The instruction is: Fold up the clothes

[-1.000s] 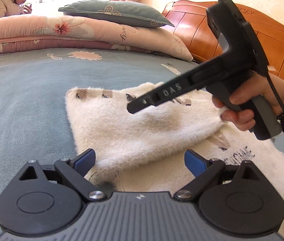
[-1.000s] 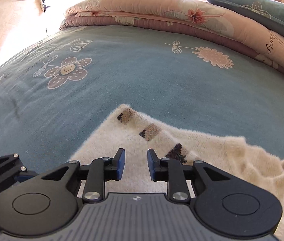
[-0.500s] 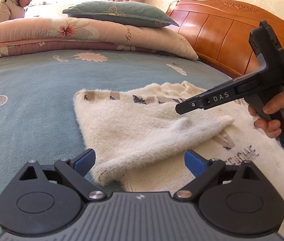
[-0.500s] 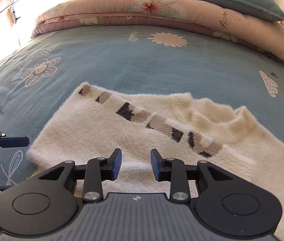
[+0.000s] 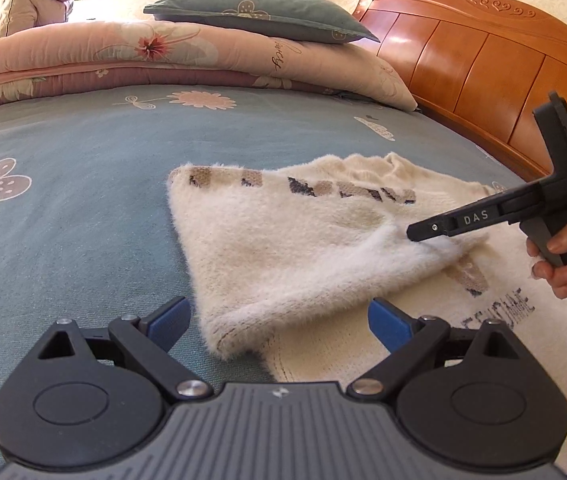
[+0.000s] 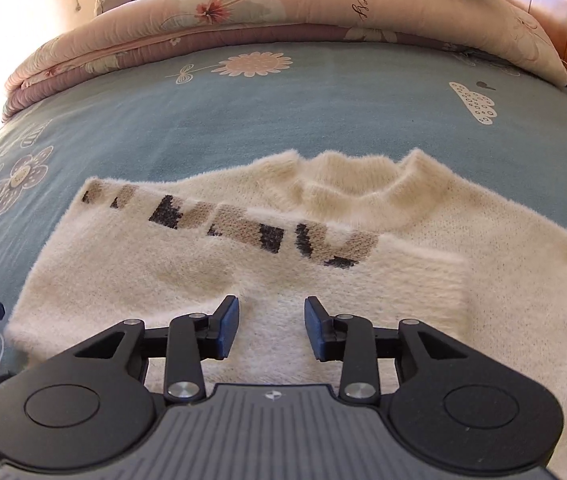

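A fluffy white sweater (image 6: 323,280) lies flat on the bed (image 6: 283,112), right in front of both grippers. One side and its sleeve are folded over onto the middle, and a row of brown and black blocks (image 6: 259,232) runs across the folded part. The neck hole (image 6: 355,196) is on the far side from the right gripper (image 6: 271,328). That gripper hangs just above the folded part. Its blue pads (image 6: 229,326) stand apart with fuzzy wool showing between them, and they hold nothing. From the other camera its black tip is down at the sweater, just past the edge of the fold, but I cannot tell if it touches. A hand (image 5: 559,264) grips its handle at the right. The left gripper (image 5: 279,320) is low at the near edge of the sweater. Its blue pads (image 5: 171,320) are spread wide, one over the blue sheet and one over the white knit, and they hold nothing too. Some dark letters (image 5: 499,312) show on the flat part near the right pad. Far beyond the grippers a pink quilt (image 5: 163,56) is folded up with a green pillow (image 5: 259,12) on top. A wooden headboard (image 5: 483,56) stands off to the right. A person in a pale coat (image 5: 39,4) is behind the quilt, near the bright window.
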